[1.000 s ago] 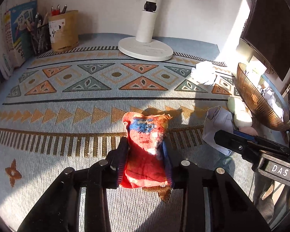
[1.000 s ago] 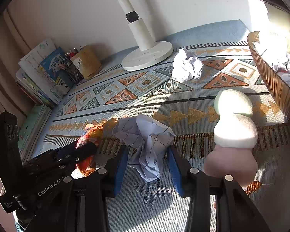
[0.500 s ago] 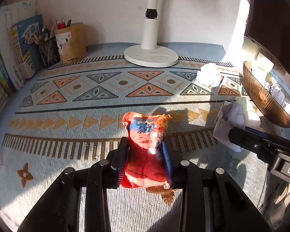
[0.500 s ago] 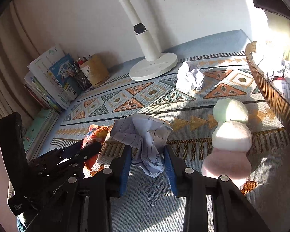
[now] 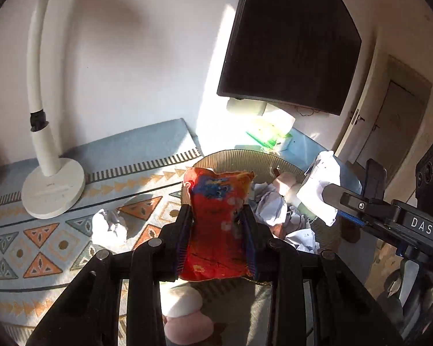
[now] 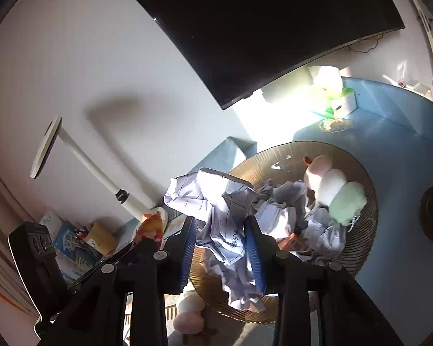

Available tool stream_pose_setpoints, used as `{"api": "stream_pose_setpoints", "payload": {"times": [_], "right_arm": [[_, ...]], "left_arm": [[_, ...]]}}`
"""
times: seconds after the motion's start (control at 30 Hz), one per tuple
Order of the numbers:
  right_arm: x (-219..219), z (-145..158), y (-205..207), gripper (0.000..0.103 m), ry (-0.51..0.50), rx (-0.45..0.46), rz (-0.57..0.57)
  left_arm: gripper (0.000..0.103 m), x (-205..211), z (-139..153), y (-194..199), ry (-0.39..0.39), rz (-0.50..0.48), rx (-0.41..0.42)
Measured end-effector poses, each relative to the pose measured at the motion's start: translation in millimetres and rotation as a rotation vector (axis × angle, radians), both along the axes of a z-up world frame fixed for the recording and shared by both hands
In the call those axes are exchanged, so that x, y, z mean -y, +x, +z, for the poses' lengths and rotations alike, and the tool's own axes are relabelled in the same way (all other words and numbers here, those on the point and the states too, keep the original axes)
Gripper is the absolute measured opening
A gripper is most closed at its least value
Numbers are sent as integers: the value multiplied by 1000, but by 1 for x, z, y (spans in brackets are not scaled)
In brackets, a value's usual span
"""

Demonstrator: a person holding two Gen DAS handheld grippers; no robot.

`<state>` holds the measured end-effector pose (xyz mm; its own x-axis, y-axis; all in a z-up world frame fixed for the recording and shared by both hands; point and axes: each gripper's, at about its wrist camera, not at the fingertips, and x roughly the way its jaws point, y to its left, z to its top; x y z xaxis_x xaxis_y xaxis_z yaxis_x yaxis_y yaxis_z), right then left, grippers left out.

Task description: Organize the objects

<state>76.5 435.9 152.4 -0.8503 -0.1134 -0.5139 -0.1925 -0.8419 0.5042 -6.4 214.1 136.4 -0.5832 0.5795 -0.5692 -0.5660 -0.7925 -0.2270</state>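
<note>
My left gripper (image 5: pixel 216 216) is shut on a crumpled red and blue snack wrapper (image 5: pixel 216 219) and holds it in the air near the rim of the brown ribbed basket (image 5: pixel 239 158). My right gripper (image 6: pixel 220 227) is shut on a crumpled sheet of lined paper (image 6: pixel 222 213) and holds it above the basket (image 6: pixel 358 248). The basket holds several paper balls (image 6: pixel 277 219) and a pink, white and green plush skewer (image 6: pixel 332 190). The paper also shows in the left wrist view (image 5: pixel 320 190), and the wrapper in the right wrist view (image 6: pixel 151 226).
A white lamp base (image 5: pixel 53 187) stands on the patterned mat (image 5: pixel 29 248). A crumpled paper ball (image 5: pixel 109 226) lies on the mat. A second plush skewer (image 5: pixel 184 317) lies below my left gripper. A dark monitor (image 5: pixel 288 37) hangs above. A green and white box (image 6: pixel 334 101) sits behind the basket.
Both grippers have lifted their loads off the mat and swung right and up to the basket. The right gripper's paper now hangs over the basket.
</note>
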Motion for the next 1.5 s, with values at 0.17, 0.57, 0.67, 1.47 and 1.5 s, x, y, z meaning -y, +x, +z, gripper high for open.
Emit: {"api": "stream_pose_setpoints", "payload": {"times": [0.17, 0.57, 0.67, 1.47, 1.5], "right_arm": [[-33, -14, -18, 42, -66, 62, -75], [41, 5, 12, 58, 2, -10, 133], [97, 10, 21, 61, 82, -58, 261], [223, -79, 30, 89, 525, -57, 325], [223, -78, 29, 89, 518, -53, 326]], "left_arm": [[47, -46, -10, -8, 17, -62, -4], [86, 46, 14, 20, 100, 126, -97], [86, 99, 11, 34, 97, 264, -122], [87, 184, -86, 45, -77, 505, -1], [87, 184, -86, 45, -79, 507, -2]]}}
